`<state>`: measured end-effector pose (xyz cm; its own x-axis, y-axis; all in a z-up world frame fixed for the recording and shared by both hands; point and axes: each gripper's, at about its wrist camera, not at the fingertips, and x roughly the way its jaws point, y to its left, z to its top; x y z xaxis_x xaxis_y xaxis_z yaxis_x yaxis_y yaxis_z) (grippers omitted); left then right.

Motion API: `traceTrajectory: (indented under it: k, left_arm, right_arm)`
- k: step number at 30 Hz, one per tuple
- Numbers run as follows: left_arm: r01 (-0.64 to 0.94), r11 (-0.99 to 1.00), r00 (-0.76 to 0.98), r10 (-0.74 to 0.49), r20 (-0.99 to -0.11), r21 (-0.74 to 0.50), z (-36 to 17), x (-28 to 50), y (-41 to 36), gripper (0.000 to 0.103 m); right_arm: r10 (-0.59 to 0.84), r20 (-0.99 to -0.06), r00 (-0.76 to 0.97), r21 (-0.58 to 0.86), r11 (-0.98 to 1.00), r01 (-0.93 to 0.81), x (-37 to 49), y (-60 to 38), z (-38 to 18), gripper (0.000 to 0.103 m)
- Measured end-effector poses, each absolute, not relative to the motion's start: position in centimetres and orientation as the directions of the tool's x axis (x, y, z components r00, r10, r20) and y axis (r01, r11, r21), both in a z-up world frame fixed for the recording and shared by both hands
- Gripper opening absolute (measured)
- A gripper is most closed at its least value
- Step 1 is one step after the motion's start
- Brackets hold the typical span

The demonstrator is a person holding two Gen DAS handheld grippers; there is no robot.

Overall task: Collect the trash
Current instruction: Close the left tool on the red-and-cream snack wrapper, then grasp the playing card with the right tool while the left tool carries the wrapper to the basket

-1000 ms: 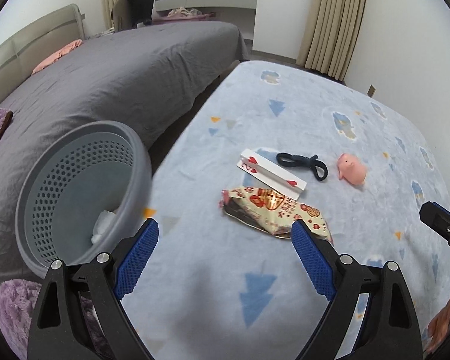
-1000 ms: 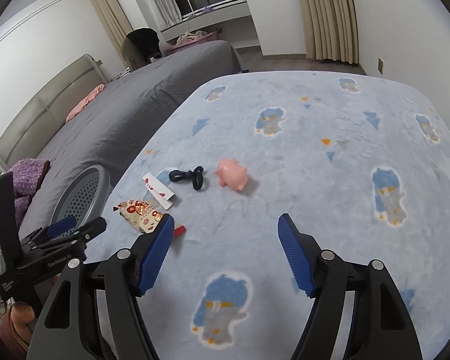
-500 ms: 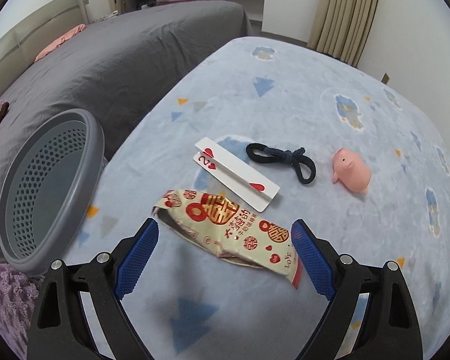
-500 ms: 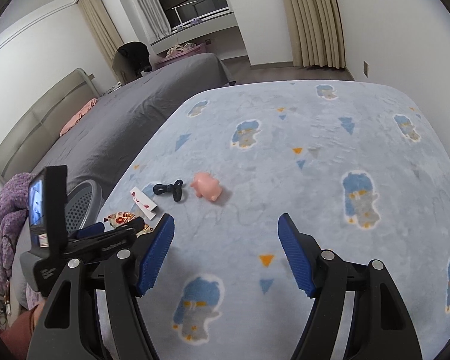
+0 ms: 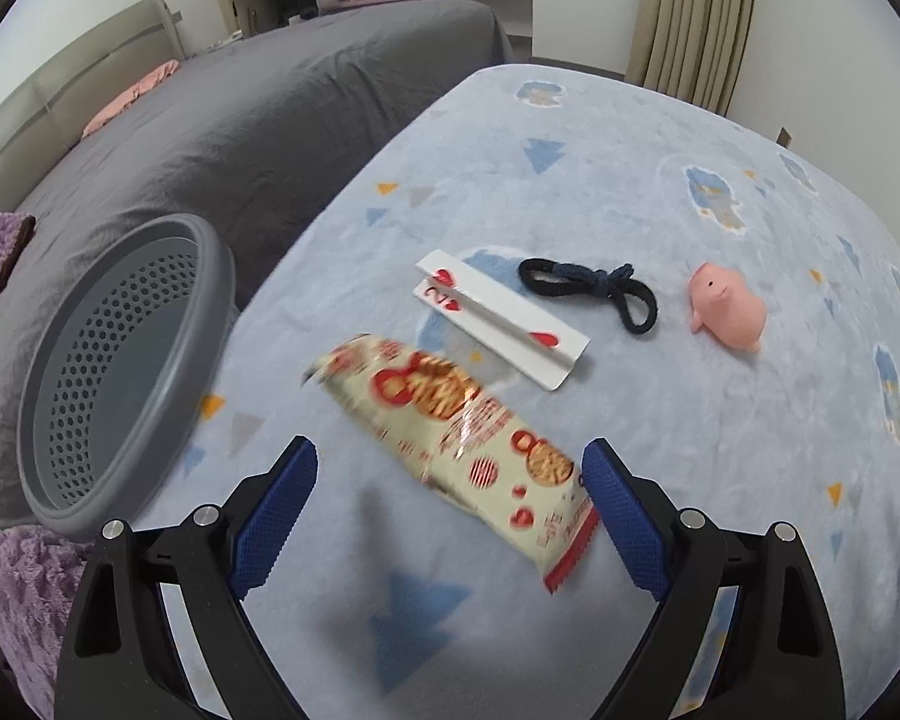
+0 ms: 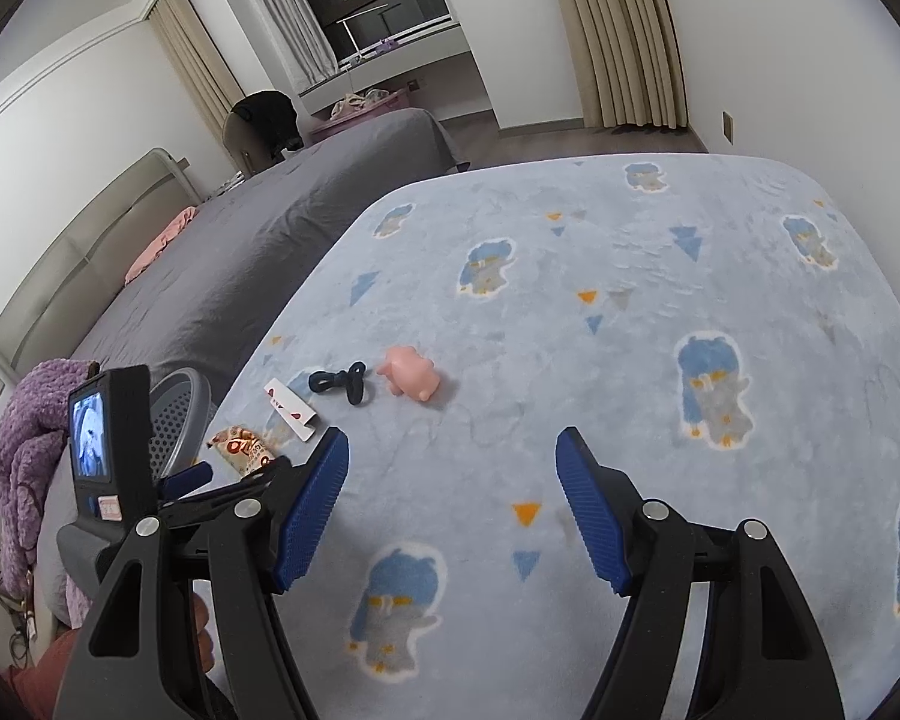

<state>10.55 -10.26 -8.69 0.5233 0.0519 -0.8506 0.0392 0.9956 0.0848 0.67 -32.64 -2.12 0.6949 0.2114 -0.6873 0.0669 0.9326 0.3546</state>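
Nearest in the left wrist view, the left gripper (image 5: 449,498) hangs over the blue patterned blanket (image 5: 660,192) with its jaws wide apart and nothing pinched. The snack wrapper (image 5: 450,426) lies flat on the blanket, its lower end reaching in between the blue pads (image 5: 273,516) without touching either. At about 9 o'clock from the wrapper the grey perforated basket (image 5: 120,360) leans against the grey bed (image 5: 240,120), its mouth tipped toward the camera. Just past the wrapper, toward 12 o'clock, sits a folded playing card (image 5: 504,318) with red hearts; beyond that, at about 1 o'clock, lies a dark knotted cord (image 5: 594,291), and at about 2 o'clock a pink toy pig (image 5: 729,315).

Only this view shows the wrapper whole and the basket's inside; whether anything lies at the basket's bottom cannot be told.

From the right wrist view, the right gripper (image 6: 452,507) also stands wide open over bare blanket (image 6: 630,276), holding nothing. At its 9 o'clock the left gripper's body with a small lit screen (image 6: 90,435) is seen from outside, which the other view cannot give. Behind it only the tip of the wrapper (image 6: 240,447) and a sliver of the basket (image 6: 177,414) show. The card (image 6: 291,408), cord (image 6: 339,381) and pig (image 6: 411,375) lie farther off at about 11 o'clock. A purple throw (image 6: 30,420) is draped at the far left.
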Motion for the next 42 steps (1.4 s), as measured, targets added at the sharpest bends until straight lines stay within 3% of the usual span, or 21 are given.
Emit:
traceTrajectory:
  k: [12, 27, 29, 36, 39, 42]
  left_arm:
    - [0.024, 0.994, 0.539, 0.079, -0.838, 0.108, -7.6, 7.5, -6.2, 0.088]
    - [0.024, 1.0, 0.516, 0.001, -0.857, 0.016, -9.8, 12.0, -7.3, 0.088]
    - [0.024, 1.0, 0.514, -0.016, -0.857, -0.004, -10.1, 12.1, -6.9, 0.084]
    - [0.084, 0.993, 0.512, -0.11, -0.852, -0.077, -10.0, 11.9, -6.0, 0.038]
    - [0.113, 0.99, 0.521, -0.13, -0.843, -0.082, -9.6, 11.4, -5.5, 0.03]
    - [0.133, 0.99, 0.555, -0.119, -0.823, -0.053, -8.7, 10.9, -4.7, 0.03]
  right_arm:
    - [0.222, -0.685, 0.694, 0.366, 0.928, 0.064, 0.3, -32.4, -2.4, 0.069]
    - [0.215, -0.689, 0.692, 0.354, 0.933, 0.062, 0.0, -32.3, -2.7, 0.069]
    - [0.216, -0.691, 0.69, 0.353, 0.934, 0.061, 0.0, -32.2, -2.7, 0.069]
    - [0.223, -0.717, 0.66, 0.339, 0.939, 0.051, 0.8, -30.8, -3.9, 0.069]
    - [0.231, -0.726, 0.647, 0.337, 0.941, 0.042, 1.2, -30.1, -4.7, 0.069]
    - [0.241, -0.731, 0.639, 0.34, 0.94, 0.035, 1.6, -29.3, -5.6, 0.069]
